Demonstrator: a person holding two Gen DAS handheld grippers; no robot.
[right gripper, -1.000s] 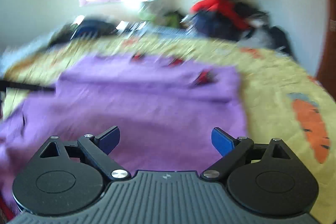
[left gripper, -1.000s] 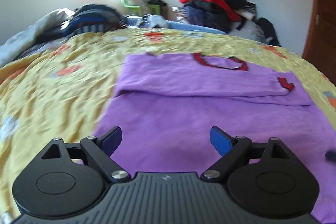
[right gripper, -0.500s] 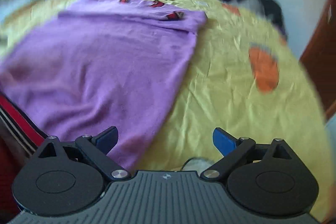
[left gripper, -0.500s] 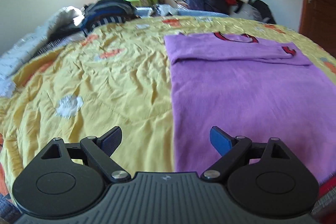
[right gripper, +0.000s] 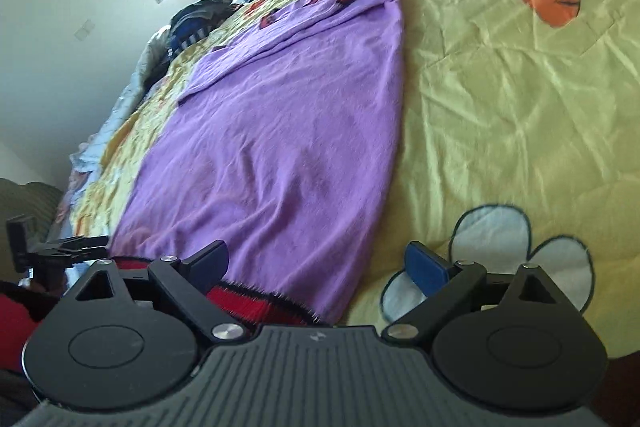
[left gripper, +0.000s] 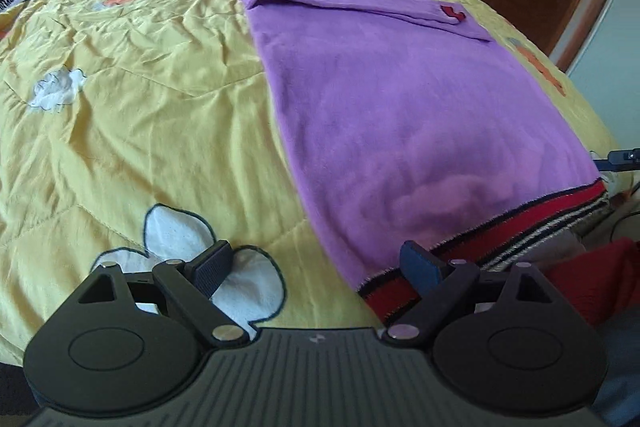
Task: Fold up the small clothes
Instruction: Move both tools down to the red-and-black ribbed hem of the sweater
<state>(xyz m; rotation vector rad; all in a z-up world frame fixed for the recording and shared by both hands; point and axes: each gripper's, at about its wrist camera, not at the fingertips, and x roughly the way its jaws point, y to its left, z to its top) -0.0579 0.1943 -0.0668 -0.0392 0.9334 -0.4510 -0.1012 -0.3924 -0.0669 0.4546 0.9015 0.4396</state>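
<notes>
Purple sweater (left gripper: 400,99) flat on quilt (left gripper: 140,115), hem corners between open claws

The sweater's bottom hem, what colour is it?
Red with black and pale stripes on the hem, clearest in the left wrist view.

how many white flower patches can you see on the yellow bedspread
2 per view. Left wrist view: a large flower beside the left tongs, a small one toward the left edge. Right wrist view: one flower beside the right tongs. Others may lie under the purple sweater.

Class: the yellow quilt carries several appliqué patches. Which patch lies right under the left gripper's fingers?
The white flower patch with the dark outline, directly beneath the left gripper; the small white one and the orange patches lie farther off.
</notes>
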